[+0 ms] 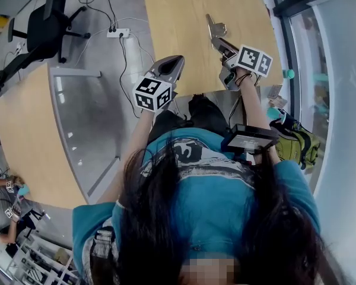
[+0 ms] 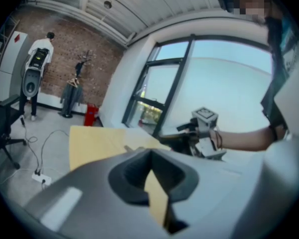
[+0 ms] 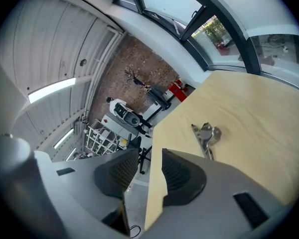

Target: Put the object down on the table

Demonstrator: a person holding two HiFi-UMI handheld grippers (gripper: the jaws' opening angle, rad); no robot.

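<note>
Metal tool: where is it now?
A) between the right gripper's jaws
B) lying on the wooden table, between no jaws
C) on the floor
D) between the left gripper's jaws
B: the metal tool lies flat on the wooden table ahead of the right gripper, whose jaws stand apart with nothing between them.

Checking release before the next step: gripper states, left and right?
Left gripper: shut, nothing between its jaws.
Right gripper: open, empty; the metal object lies on the table.
</note>
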